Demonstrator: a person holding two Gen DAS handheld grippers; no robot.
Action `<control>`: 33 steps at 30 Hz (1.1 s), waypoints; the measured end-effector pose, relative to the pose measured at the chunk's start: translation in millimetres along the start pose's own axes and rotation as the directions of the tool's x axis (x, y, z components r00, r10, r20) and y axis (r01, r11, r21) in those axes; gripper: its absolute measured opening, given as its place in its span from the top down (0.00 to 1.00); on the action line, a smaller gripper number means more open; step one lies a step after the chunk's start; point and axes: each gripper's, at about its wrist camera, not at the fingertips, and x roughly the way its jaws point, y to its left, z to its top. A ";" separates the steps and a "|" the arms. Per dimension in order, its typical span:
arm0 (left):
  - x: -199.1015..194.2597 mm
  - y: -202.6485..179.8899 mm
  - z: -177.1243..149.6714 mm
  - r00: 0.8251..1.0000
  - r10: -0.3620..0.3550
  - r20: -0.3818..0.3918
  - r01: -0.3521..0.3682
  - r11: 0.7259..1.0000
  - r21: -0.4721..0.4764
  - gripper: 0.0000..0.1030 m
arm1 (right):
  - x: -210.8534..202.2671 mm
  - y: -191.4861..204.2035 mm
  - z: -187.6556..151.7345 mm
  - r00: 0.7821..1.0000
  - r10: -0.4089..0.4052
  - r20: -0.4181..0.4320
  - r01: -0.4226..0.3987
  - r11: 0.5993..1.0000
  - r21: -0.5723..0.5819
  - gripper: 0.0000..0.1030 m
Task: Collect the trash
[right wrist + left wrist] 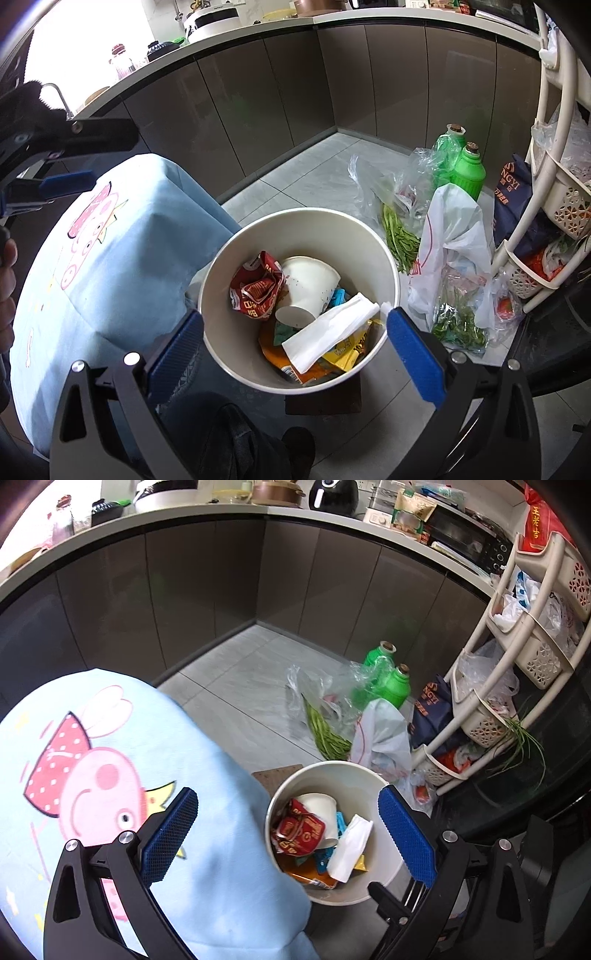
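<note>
Trash bin (299, 236) is sitting below my right gripper (295, 339) and left gripper (288, 830); I am holding both jaws spread wide, gripping nothing.

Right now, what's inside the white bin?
In the white bin: crumpled red wrapper, paper cup, folded white tissue, yellow and orange packets. Anything beneath is covered.

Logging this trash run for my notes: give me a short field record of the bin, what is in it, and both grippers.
bin: white round bin, upright on the floor
contents: red wrapper, paper cup on its side, folded white tissue, yellow packet
left gripper: open, empty, above the bin
right gripper: open, empty, above the bin
beside bin: blue cartoon cloth
</note>
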 end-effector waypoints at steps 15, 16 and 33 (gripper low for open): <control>-49.6 24.8 -4.9 0.995 0.092 0.044 -0.090 0.995 -0.034 0.08 | -27.2 20.9 14.6 0.999 -0.015 0.041 0.017 0.999 -0.040 0.03; -55.6 28.6 -4.6 0.993 0.101 0.053 -0.099 0.994 -0.042 0.08 | -32.1 24.3 18.1 0.999 -0.021 0.048 0.023 0.999 -0.041 0.03; -154.6 115.9 -48.2 0.950 0.305 0.059 -0.285 0.932 -0.225 0.08 | -93.0 110.3 40.4 0.997 0.013 0.080 -0.001 0.989 -0.147 0.03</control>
